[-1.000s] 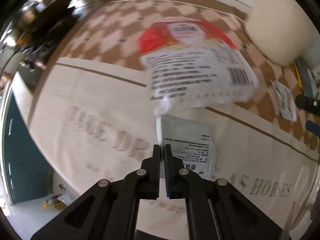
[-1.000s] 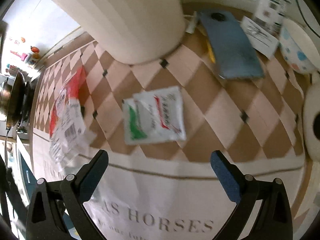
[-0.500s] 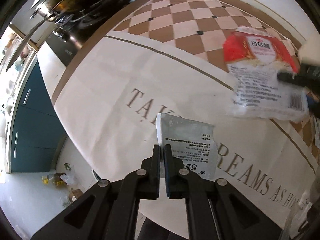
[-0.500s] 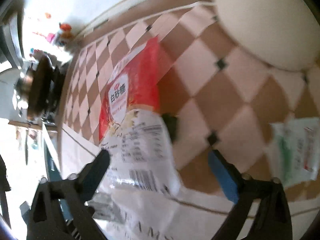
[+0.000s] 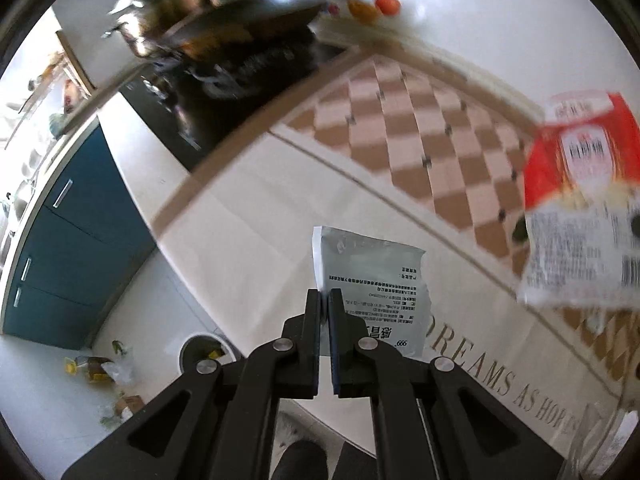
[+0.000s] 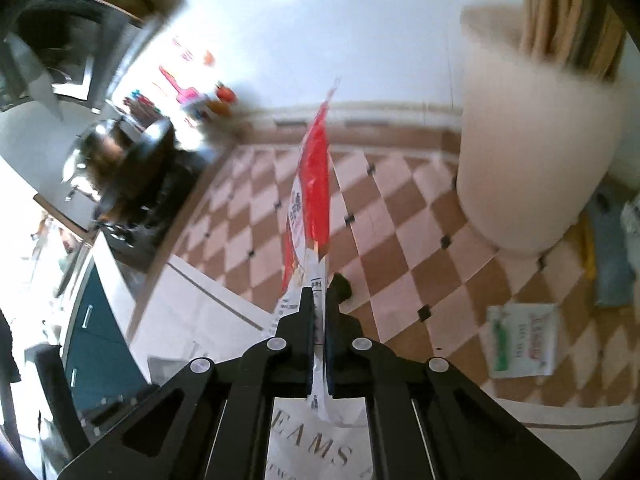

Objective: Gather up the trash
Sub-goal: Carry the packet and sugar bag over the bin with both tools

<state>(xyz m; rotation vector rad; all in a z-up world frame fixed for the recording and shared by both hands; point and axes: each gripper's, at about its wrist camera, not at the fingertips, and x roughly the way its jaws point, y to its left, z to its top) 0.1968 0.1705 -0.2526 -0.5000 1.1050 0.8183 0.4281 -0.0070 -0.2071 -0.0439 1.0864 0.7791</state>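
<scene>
My left gripper [image 5: 324,294] is shut on a grey-white sachet [image 5: 368,276] and holds it above the front of the cloth-covered table [image 5: 248,248]. My right gripper [image 6: 319,294] is shut on a red and white sugar bag [image 6: 310,200], lifted off the table and seen edge-on; the bag also shows blurred at the right of the left wrist view [image 5: 580,208]. A green and white sachet [image 6: 522,340] lies flat on the checkered cloth to the right of my right gripper.
A large cream pot [image 6: 532,152] stands at the back right. A stove with a wok [image 5: 240,32] is at the left end. On the floor below the table edge are a round bin [image 5: 202,354] and scattered litter [image 5: 100,368]. Blue cabinets [image 5: 64,248] stand at left.
My right gripper was open over the sugar bag; it has now shut on it and lifted it. My left gripper has swung left toward the table edge with the grey sachet.
</scene>
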